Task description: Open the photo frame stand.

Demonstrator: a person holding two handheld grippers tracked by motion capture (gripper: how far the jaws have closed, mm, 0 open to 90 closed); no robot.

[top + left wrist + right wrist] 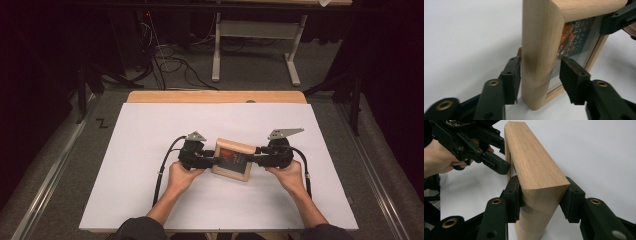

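scene: white tabletop [150, 165], a person's two forearms come in from the bottom of the high view, one set of tongs in each hand
object: wooden picture frame [232, 159], light wood, thick rounded border, dark reddish picture behind a glossy pane
frame position: near the middle of the tabletop, between the two tongs, closer to the person's edge than to the far edge
frame pose: tilted up, top edge raised; left gripper view shows its lower corner right at the white surface; cannot tell if it rests there or sits just off it
left tongs [216, 161]: at the frame's left side; in the left gripper view [540, 72] the jaws straddle the wooden side rail [540, 50], one jaw against the back face, the other at the glazed front; narrow, closed on the frame
right tongs [252, 160]: at the frame's right side; in the right gripper view [541, 200] both jaws press the two faces of the wide wooden border [536, 165]; clamped on the frame
left hand [182, 175]: wrapped round the left tongs' handle, just beside the frame
right hand [287, 175]: holds the right tongs' handle, just beside the frame
cables: black cable [162, 170] trails back from the left tongs toward the person
grey plates: three-cornered plate [285, 133] on top of the right tongs
background: grey floor, loose wires and white desk legs [216, 55] past the tabletop's far edge
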